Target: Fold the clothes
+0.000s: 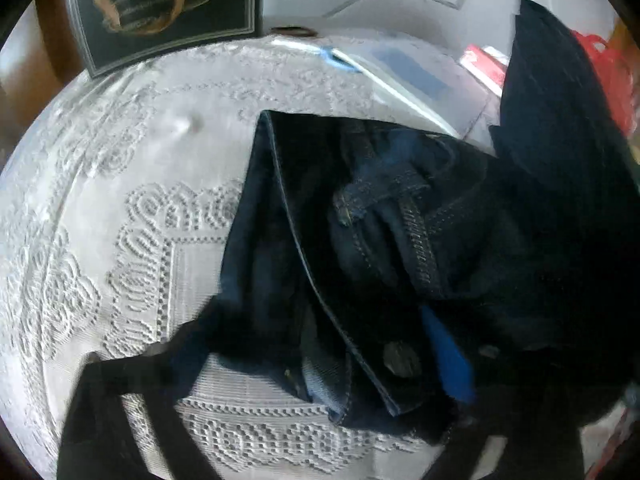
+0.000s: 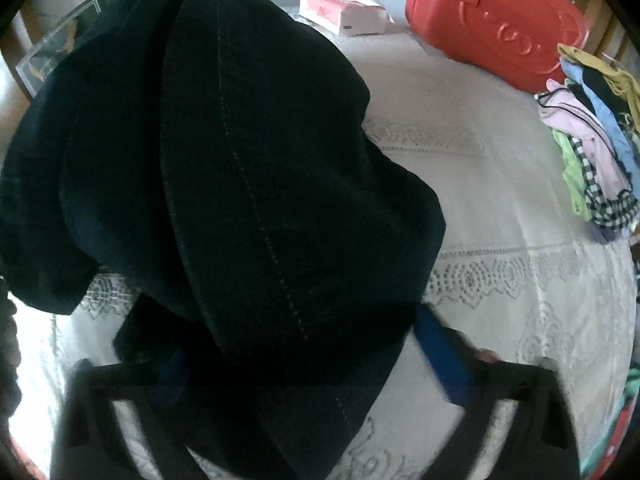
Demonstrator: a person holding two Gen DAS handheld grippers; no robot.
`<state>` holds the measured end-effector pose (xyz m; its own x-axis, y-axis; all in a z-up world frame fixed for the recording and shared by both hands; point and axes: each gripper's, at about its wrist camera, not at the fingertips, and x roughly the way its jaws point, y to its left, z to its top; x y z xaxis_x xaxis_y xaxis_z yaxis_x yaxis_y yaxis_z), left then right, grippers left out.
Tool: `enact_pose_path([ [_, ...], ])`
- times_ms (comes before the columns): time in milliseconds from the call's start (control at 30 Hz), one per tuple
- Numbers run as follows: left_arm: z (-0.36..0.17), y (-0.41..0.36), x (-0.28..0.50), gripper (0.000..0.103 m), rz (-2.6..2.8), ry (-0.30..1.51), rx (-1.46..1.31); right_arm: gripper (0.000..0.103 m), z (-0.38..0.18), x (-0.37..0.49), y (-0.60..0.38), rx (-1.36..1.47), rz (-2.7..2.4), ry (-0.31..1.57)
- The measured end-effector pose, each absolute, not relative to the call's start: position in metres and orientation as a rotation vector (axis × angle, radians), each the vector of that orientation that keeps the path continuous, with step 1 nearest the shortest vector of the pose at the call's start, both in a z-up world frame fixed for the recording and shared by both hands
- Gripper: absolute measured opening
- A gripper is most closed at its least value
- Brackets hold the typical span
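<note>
Lace-patterned white tablecloth point(image 1: 132, 240) across the left of the left wrist view, with a dark framed picture point(image 1: 160, 12) standing at its far edge. Toward the middle, dark navy jeans point(image 1: 360, 248) bunched and lifted off the cloth at the waist end: waistband folded over, open zipper teeth running down the fly, a metal button near the lower edge, paler blue inner denim showing in the folds, tan topstitching along the seams. Left gripper point(image 1: 320, 364) closed on the waistband, denim filling the gap between the black fingers, a blue pad point(image 1: 448, 356) pressed against the cloth. Further right, a leg of the same jeans rising up and hanging as a dark panel, a clear plastic box point(image 1: 404, 76) behind it.

In the right wrist view, jeans point(image 2: 224, 184) covering the left and centre, nearly black, draped in broad rounded folds with a dotted seam line running down the middle, raised above the tablecloth point(image 2: 520, 280). Right gripper point(image 2: 316, 364) pinching the lower bunch of denim, a blue pad point(image 2: 440, 356) at its right side. Right of that, a red case point(image 2: 496, 28) at the back, a red-and-white box point(image 2: 344, 12) beside it, and a pile of mixed clothes point(image 2: 592, 148) at the right edge
</note>
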<state>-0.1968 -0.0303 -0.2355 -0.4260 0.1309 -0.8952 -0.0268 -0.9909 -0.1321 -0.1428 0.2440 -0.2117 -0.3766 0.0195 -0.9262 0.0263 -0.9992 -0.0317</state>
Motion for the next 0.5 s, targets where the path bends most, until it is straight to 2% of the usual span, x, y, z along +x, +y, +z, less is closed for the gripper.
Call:
enact_pose_path([
  [33,-0.231,-0.024,-0.195,0.059,2.554,-0.123,-1.612,0.046,-0.211,-0.144,0.245,1.739,-2.605,0.077],
  [100,-0.218,-0.016,-0.191,0.029,2.610,-0.017,-1.588,0.032,-0.203,-0.143,0.247,1.703,-2.630,0.107],
  [133,-0.211,-0.016,-0.189,0.025,2.640,0.017,-1.571,0.020,-0.195,-0.142,0.250,1.671,-2.656,0.117],
  [167,-0.204,-0.020,-0.188,0.023,2.642,-0.004,-1.561,0.005,-0.186,-0.140,0.254,1.644,-2.682,0.118],
  [200,-0.197,-0.027,-0.187,0.023,2.639,-0.044,-1.554,0.003,-0.173,-0.136,0.262,1.605,-2.724,0.105],
  [300,-0.167,-0.048,-0.173,0.022,2.671,-0.098,-1.516,0.003,-0.131,-0.123,0.285,1.475,-2.846,0.038],
  [500,-0.099,-0.097,-0.118,0.021,2.887,-0.047,-1.421,0.003,-0.049,-0.088,0.316,1.270,-3.000,-0.054],
])
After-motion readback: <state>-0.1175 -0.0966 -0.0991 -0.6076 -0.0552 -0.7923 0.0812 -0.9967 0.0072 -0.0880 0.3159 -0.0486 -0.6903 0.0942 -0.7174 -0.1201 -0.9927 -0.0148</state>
